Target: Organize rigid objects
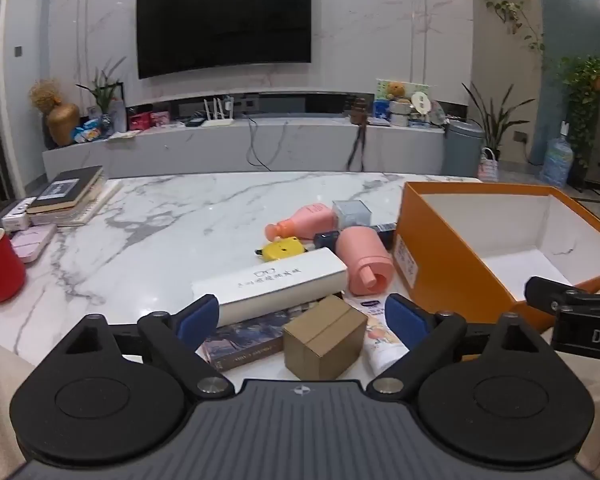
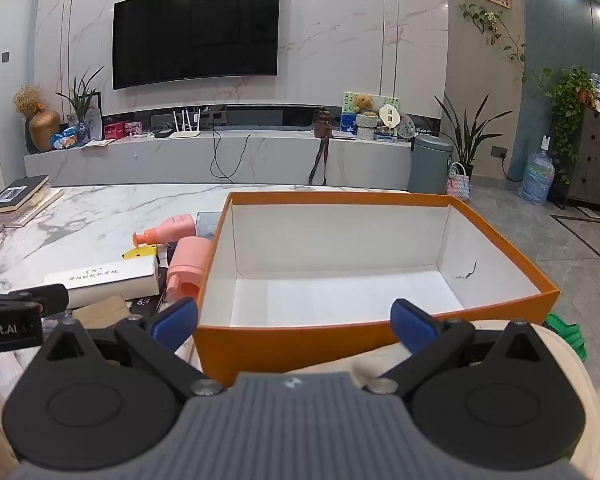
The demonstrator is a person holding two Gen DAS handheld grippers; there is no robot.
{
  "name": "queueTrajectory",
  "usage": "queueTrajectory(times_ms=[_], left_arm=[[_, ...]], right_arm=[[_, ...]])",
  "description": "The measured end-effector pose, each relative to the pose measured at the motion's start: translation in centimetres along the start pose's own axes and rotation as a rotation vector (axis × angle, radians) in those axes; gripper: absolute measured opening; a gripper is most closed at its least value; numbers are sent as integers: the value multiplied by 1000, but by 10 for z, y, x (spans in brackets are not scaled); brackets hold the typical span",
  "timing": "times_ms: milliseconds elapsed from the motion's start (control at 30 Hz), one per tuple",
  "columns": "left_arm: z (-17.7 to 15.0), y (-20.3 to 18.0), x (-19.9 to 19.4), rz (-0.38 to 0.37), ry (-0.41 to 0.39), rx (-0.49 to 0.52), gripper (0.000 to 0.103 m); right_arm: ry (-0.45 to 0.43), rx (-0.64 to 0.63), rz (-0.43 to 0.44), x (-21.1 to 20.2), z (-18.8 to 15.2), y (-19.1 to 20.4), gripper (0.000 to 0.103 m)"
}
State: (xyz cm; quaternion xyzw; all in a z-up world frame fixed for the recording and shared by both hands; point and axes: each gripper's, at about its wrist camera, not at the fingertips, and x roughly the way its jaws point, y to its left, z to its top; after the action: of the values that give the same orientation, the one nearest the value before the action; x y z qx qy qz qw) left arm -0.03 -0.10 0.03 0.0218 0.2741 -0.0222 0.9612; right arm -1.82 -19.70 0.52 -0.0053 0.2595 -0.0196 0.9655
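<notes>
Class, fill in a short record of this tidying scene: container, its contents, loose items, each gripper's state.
container: orange box, open top, on marble table
contents: nothing visible inside
loose items: white carton, brown cardboard box, two pink bottles, yellow item, all left of the box
left gripper: open, holding nothing
right gripper: open, holding nothing

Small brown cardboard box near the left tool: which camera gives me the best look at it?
The left wrist view. The small brown cardboard box sits whole and unobstructed between the open left tool's fingers. In the right wrist view only a corner shows, behind the tool parts.
</notes>
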Motion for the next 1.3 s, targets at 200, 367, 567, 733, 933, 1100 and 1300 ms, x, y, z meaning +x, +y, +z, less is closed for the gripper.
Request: queueTrajectory(times_ms=[200,367,567,733,933,1100,1300], left_arm=[[0,0,-4,5,-15,-19,103],[4,-1,-7,4,-40,-13,103],[4,-3,-10,3,-82,12,103],[3,-3,-11,1,-92,15,103],[3,-3,-10,8,-90,20,103],[2,-3,-10,8,-90,19,103],[2,-2,-11,8,-89,17,103]], right_arm=[[0,5,3,-1,0,-2,101],[1,-6,-5,0,0,1,101],[0,-5,-2,0,0,-1,101],[0,-4,-2,-4,1,-1,101],[-1,-5,-3,-4,1,-2,101],[-2,-7,-5,-4,1,-2,101],[-2,-9,-6,-3,2,-3,101]])
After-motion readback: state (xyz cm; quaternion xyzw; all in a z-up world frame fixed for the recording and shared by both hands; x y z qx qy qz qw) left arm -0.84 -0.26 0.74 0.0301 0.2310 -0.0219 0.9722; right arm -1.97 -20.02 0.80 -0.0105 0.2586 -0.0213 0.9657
